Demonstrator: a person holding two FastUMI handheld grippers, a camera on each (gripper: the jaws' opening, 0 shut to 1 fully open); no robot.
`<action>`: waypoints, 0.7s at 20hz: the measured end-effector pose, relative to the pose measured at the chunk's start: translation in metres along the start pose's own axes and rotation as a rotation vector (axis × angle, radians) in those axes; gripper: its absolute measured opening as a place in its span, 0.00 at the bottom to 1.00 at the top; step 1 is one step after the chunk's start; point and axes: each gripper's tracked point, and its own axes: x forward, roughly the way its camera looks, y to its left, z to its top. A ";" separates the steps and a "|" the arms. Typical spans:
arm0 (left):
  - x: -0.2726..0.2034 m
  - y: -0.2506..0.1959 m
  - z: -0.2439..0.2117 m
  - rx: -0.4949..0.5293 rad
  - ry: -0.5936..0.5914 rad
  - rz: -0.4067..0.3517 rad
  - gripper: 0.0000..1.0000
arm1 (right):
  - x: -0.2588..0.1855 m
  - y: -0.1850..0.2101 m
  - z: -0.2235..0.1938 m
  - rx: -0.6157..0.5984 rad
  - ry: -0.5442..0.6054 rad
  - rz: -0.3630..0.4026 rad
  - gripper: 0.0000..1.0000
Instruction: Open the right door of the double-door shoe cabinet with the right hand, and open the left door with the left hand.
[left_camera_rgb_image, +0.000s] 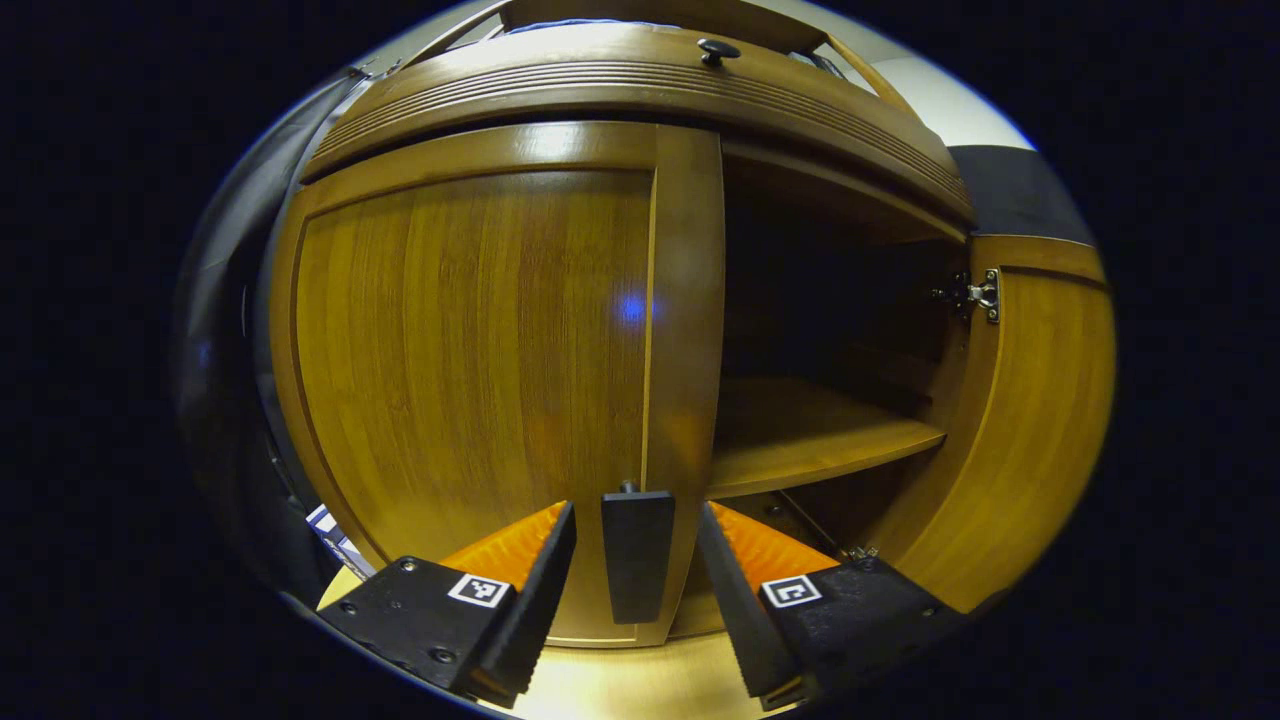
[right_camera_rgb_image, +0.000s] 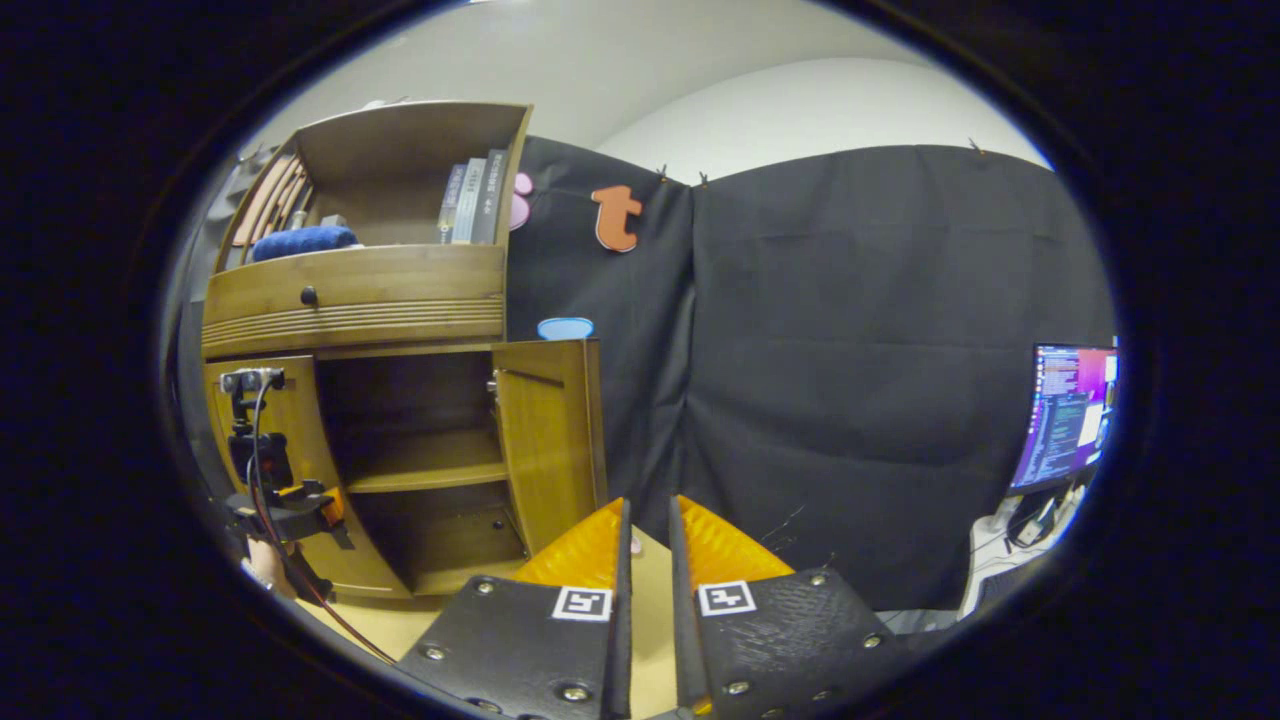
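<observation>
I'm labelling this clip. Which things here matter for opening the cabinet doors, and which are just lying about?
Job: left door, shut; its handle between the left hand-held gripper's open fingers; right door, open; right hand-held gripper.
Lying about: books, blue cloth, monitor.

Black cloth wall (right_camera_rgb_image: 880, 380), pale ceiling (right_camera_rgb_image: 700, 70), lit monitor (right_camera_rgb_image: 1070, 415).
</observation>
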 end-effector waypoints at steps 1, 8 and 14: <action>0.003 0.000 0.001 0.007 -0.005 -0.002 0.70 | -0.001 -0.002 -0.002 0.006 0.004 -0.014 0.17; 0.009 -0.002 0.000 0.026 -0.019 0.003 0.40 | -0.009 -0.012 -0.015 0.038 0.031 -0.067 0.17; 0.009 -0.001 0.001 0.038 -0.028 -0.007 0.31 | -0.010 -0.006 -0.019 0.034 0.042 -0.048 0.17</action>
